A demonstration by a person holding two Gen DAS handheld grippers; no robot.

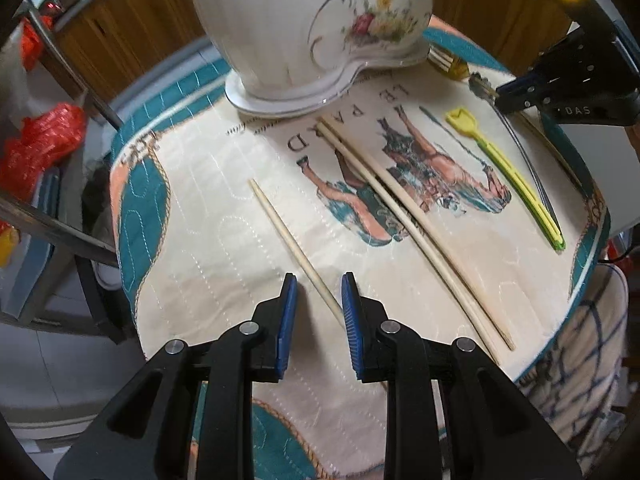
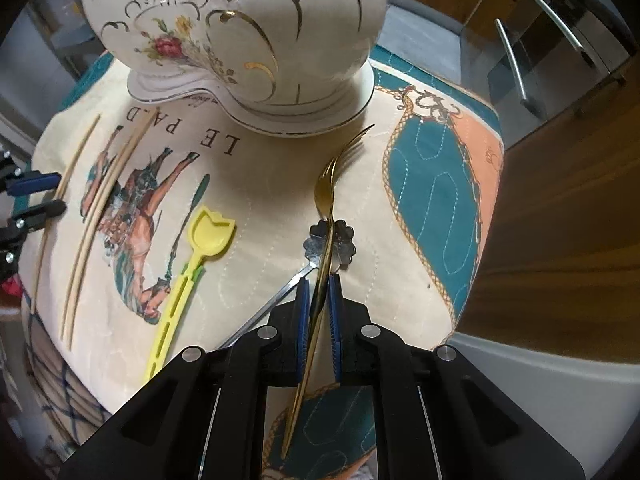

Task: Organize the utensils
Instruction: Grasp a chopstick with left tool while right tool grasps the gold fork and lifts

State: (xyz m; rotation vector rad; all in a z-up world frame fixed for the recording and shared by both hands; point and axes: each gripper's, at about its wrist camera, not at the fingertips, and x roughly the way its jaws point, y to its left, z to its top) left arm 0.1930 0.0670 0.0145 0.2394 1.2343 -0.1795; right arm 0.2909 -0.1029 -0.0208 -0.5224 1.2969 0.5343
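Observation:
A large white floral porcelain vase [image 1: 308, 20] stands at the back of the round quilted table [image 1: 200, 248]. My left gripper [image 1: 318, 284] is open, its blue pads either side of the near end of a single chopstick [image 1: 288, 236] lying on the cloth. A pair of chopsticks [image 1: 408, 220] lies to its right. My right gripper [image 2: 319, 284] is shut on a gold fork [image 2: 326, 200], tines pointing at the vase [image 2: 240, 40]. A silver flower-headed utensil [image 2: 332, 240] lies under the fork. A yellow plastic scoop [image 2: 188, 268] lies left of it, and also shows in the left wrist view [image 1: 504, 168].
The table edge drops off close on all sides. Wooden cabinets [image 2: 560, 220] stand to the right, with metal handles [image 2: 516, 68]. Red bags [image 1: 40, 148] and a chair frame [image 1: 52, 232] are off the table's left side. My left gripper shows at the left edge of the right wrist view [image 2: 44, 196].

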